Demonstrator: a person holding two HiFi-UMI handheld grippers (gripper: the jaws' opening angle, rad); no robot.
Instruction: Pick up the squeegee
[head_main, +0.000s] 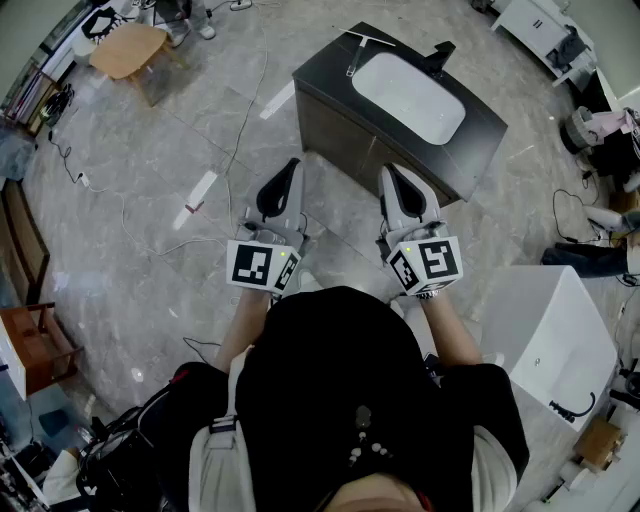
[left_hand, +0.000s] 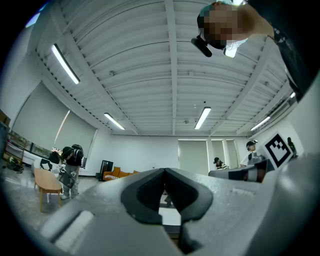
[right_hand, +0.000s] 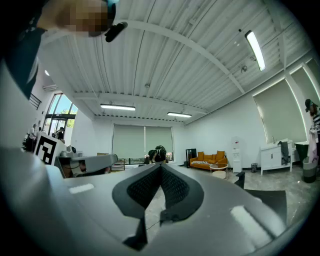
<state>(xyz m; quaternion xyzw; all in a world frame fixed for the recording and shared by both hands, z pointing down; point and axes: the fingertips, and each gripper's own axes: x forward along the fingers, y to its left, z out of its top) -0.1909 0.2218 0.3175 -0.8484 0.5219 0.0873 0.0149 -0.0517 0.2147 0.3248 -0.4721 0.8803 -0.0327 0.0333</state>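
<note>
The squeegee (head_main: 358, 47), a thin pale handle with a crossbar blade, lies on the far left corner of a dark vanity counter (head_main: 330, 70), beside its white sink (head_main: 410, 97). My left gripper (head_main: 291, 166) and right gripper (head_main: 388, 172) are held side by side above the floor, short of the vanity's near front and pointing toward it. Both are shut with nothing between their jaws. In the left gripper view the left gripper (left_hand: 164, 172) has its dark pads meeting at the tip. The right gripper (right_hand: 161, 167) looks the same in its own view. Neither gripper view shows the squeegee.
A black faucet (head_main: 440, 55) stands behind the sink. A white tub (head_main: 550, 350) sits near right, a wooden table (head_main: 125, 50) far left, a wooden chair (head_main: 30, 340) at the left edge. Cables (head_main: 215, 235) trail over the grey floor. People stand across the room (left_hand: 70, 160).
</note>
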